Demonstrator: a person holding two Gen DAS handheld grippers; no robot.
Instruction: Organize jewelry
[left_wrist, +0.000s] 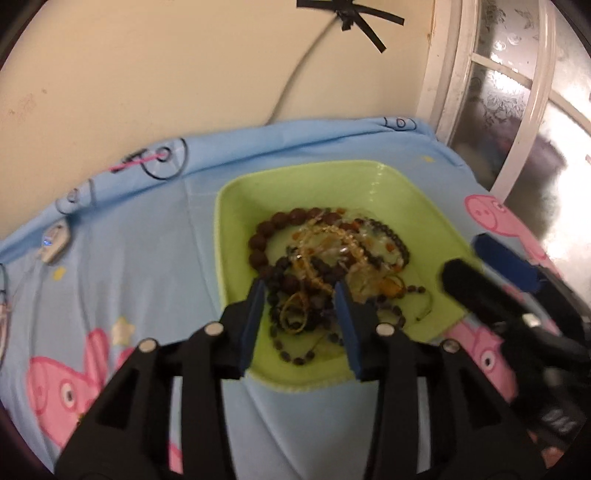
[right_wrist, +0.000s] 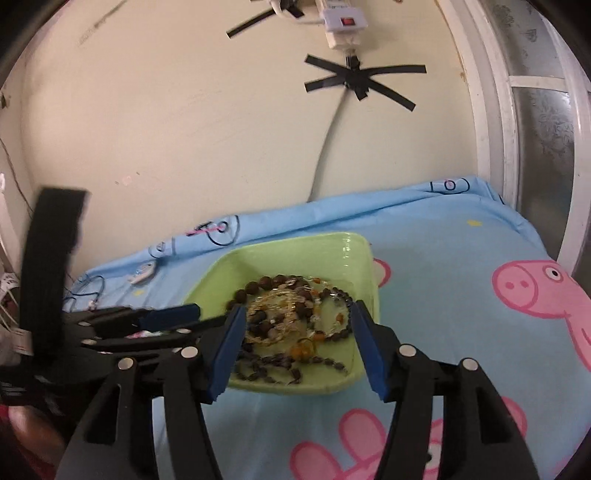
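Square green plastic tray (left_wrist: 424, 206) set on a blue cartoon-pig bedsheet (left_wrist: 147, 280), tangled heap of brown, dark and amber bead strings and gold chains (left_wrist: 325, 266) inside, bunched toward the near half. Behind the sheet, a cream wall (left_wrist: 166, 74) with a grey cable (left_wrist: 295, 77) pinned by crossed black tape strips (left_wrist: 351, 18). Frosted white-framed window (left_wrist: 517, 92) to the right. Small white device (left_wrist: 55, 240) on the sheet, left of the tray, near the wall.
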